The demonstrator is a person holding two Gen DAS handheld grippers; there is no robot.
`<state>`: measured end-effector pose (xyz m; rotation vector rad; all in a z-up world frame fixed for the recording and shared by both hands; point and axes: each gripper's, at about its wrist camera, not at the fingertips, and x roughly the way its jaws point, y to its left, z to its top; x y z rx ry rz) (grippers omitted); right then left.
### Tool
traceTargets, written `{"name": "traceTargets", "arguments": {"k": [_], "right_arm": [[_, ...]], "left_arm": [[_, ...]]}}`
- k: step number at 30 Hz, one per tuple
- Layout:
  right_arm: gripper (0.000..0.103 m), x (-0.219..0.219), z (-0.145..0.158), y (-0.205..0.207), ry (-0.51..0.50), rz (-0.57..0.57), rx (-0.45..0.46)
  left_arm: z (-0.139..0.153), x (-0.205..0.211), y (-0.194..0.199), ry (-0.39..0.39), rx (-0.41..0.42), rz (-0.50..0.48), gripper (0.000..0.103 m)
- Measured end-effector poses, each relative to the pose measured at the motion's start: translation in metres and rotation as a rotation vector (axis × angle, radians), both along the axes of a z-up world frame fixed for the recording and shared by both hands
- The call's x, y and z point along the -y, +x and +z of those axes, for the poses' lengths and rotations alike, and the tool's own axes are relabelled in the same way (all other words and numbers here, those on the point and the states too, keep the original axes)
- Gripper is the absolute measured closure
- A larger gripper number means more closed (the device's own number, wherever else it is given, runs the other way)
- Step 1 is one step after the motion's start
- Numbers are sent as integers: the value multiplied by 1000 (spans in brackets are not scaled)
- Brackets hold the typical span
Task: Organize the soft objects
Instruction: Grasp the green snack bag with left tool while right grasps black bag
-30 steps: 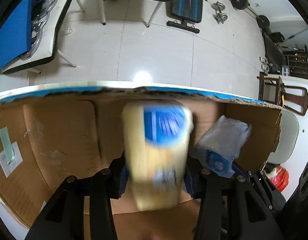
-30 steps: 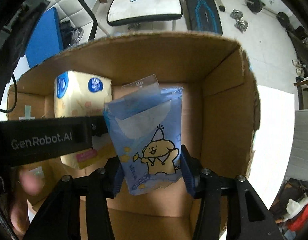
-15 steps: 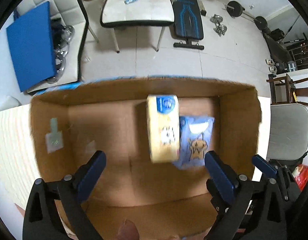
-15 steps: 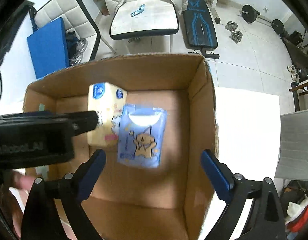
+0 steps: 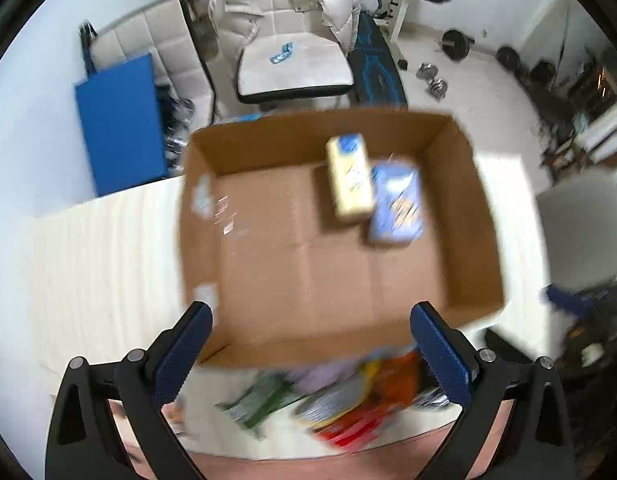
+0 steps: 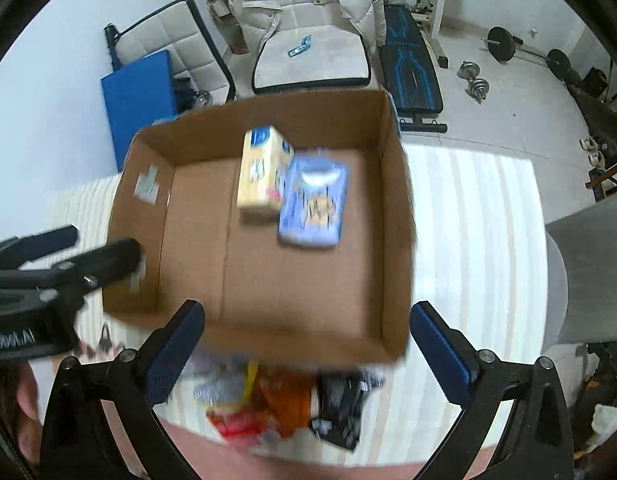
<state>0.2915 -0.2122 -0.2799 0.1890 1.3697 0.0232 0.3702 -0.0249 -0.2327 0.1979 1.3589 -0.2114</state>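
Observation:
An open cardboard box (image 5: 480, 216) (image 6: 396, 208) stands on the table. Inside it, at the far right, a yellow tissue pack (image 5: 350, 178) (image 6: 262, 170) lies next to a blue tissue pack with a cartoon figure (image 5: 396, 204) (image 6: 314, 204). My left gripper (image 5: 312, 352) is open and empty, above the box's near edge. My right gripper (image 6: 308, 350) is open and empty, also above the near edge. A blurred heap of soft packets, green, red, orange and black (image 5: 348, 404) (image 6: 280, 404), lies on the table in front of the box.
The table has a pale striped cover (image 6: 476, 240) (image 5: 88, 256). The left gripper's body (image 6: 56, 264) shows at the left of the right wrist view. Behind the table stand a white chair with a jacket (image 6: 312, 52), a blue board (image 5: 120, 120), a weight bench and dumbbells.
Both grippers let go of their tissue packs in the box, opened wide, and pulled up and back toward me. The heap of packets in front of the box came into view.

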Motion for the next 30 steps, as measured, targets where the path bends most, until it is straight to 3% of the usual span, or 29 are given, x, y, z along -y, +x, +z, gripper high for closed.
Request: {"name": "traceTargets", "arguments": {"k": [4, 6, 7, 8, 10, 15, 18, 19, 20, 22, 23, 27, 30], "right_arm": [[0, 8, -25, -57, -13, -39, -75], [0, 16, -51, -81, 11, -104, -111], [0, 19, -66, -91, 44, -135, -141], [5, 22, -86, -99, 77, -166, -185], [17, 24, -116, -107, 96, -208, -232], [20, 22, -153, -105, 68, -254, -257], [26, 17, -168, -101, 87, -254, -286], [29, 16, -171, -101, 93, -253, -295], [35, 13, -175, -100, 94, -252, -309], [43, 11, -180, -100, 80, -249, -316], [53, 11, -183, -102, 73, -244, -324], [59, 12, -182, -119, 52, -212, -363], [59, 10, -184, -143, 37, -153, -411]], "left_arm": [[-42, -15, -62, 205, -3, -116, 1], [-74, -27, -81, 262, -57, -138, 5], [-94, -35, -89, 269, -108, -132, 13], [-112, -43, -94, 263, -159, -124, 19], [-134, -52, -100, 252, -212, -106, 19], [-167, -55, -93, 287, -237, -151, 19], [-183, -48, -88, 266, -274, -182, 21], [-188, -46, -86, 251, -293, -173, 39], [-194, -47, -86, 232, -328, -153, 58], [-200, -52, -87, 203, -386, -85, 64], [-199, -54, -88, 183, -385, -59, 65], [-199, -70, -107, 101, -450, 99, 66], [-203, -75, -131, 86, -460, 136, 66]]}}
